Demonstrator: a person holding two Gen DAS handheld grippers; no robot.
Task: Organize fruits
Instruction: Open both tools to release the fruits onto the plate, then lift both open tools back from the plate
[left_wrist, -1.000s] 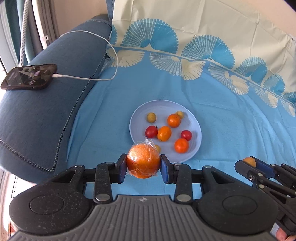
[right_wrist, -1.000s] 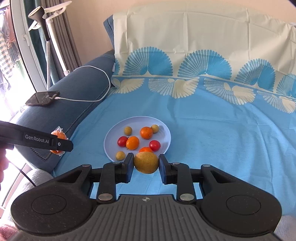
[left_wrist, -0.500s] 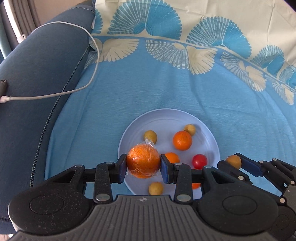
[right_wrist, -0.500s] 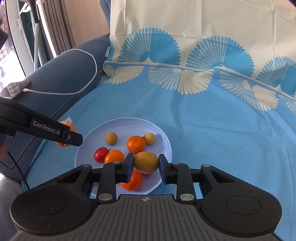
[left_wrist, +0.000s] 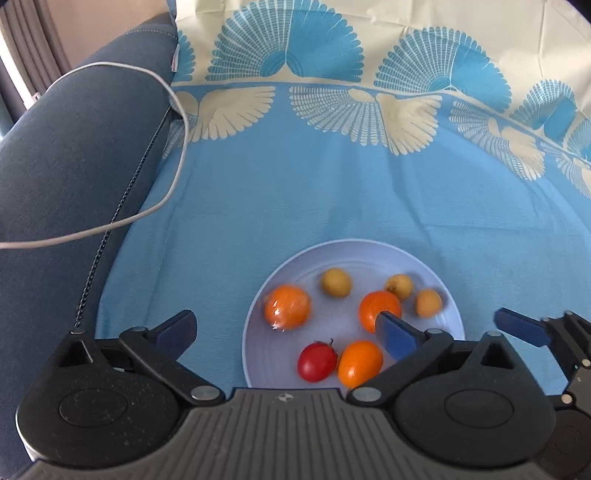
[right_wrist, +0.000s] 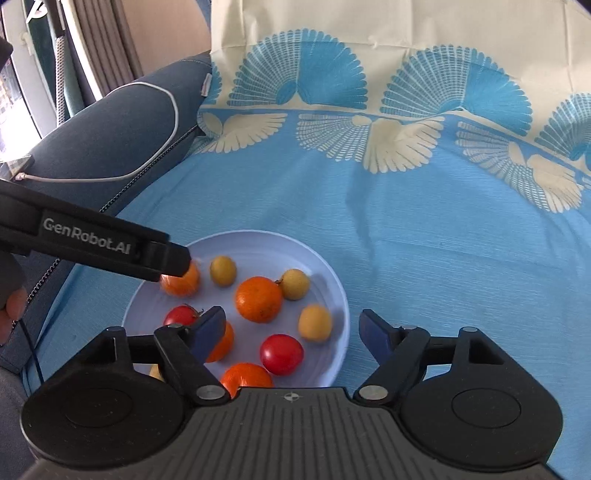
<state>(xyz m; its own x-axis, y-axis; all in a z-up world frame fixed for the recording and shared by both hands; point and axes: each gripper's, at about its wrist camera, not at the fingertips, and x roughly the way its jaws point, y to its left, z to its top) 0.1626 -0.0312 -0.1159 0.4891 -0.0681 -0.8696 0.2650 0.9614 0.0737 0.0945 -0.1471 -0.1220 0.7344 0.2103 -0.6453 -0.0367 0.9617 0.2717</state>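
Observation:
A pale blue plate (left_wrist: 369, 251) (right_wrist: 332, 284) lies on the blue cloth and holds several small fruits. The plastic-wrapped orange (left_wrist: 287, 306) (right_wrist: 183, 280) lies at the plate's left side. The yellow fruit (left_wrist: 428, 302) (right_wrist: 315, 322) lies at its right side, slightly blurred. My left gripper (left_wrist: 286, 330) is open and empty above the plate's left part. My right gripper (right_wrist: 293, 334) is open and empty above the plate's right part. An orange (right_wrist: 258, 299), red tomatoes (right_wrist: 282, 354) and small yellow fruits (right_wrist: 223, 270) also lie on the plate.
A dark blue sofa arm (left_wrist: 66, 177) rises on the left with a white cable (left_wrist: 147, 214) across it. The patterned cloth (left_wrist: 369, 110) climbs the backrest behind the plate. The left gripper's arm (right_wrist: 92, 240) crosses the right wrist view over the plate's left edge.
Both grippers moved forward over the plate and opened. The wrapped orange and the yellow fruit dropped from the jaws onto the plate.

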